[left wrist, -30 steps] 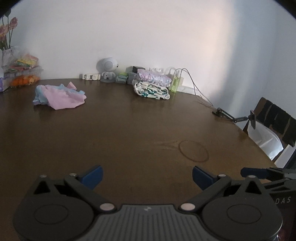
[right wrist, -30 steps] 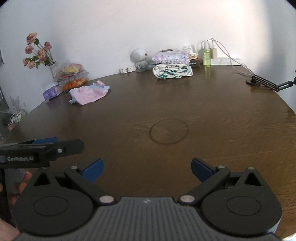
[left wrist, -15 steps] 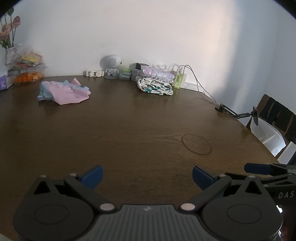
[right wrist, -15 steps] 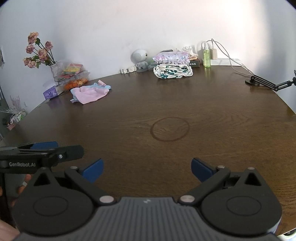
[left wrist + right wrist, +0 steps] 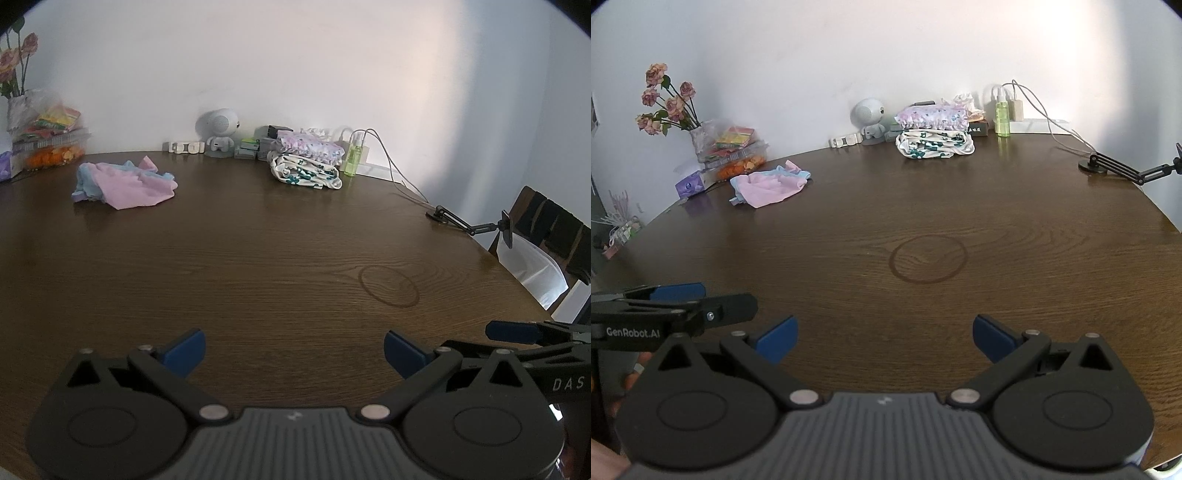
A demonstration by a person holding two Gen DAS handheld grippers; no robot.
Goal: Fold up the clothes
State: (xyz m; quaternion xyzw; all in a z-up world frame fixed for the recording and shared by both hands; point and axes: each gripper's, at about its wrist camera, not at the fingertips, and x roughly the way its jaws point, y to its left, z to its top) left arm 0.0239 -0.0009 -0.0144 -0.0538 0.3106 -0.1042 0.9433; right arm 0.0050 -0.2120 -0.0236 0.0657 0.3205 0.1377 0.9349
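I am holding both tools, left tool (image 5: 293, 349) and right tool (image 5: 884, 338), spread and empty, and should be reaching for the crumpled pink garment (image 5: 127, 182), pinching one edge cleanly.

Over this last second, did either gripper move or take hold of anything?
Only the view shifted slightly. The left gripper and right gripper remain open and empty above the table. The crumpled pink garment and the folded stack lie where they were.
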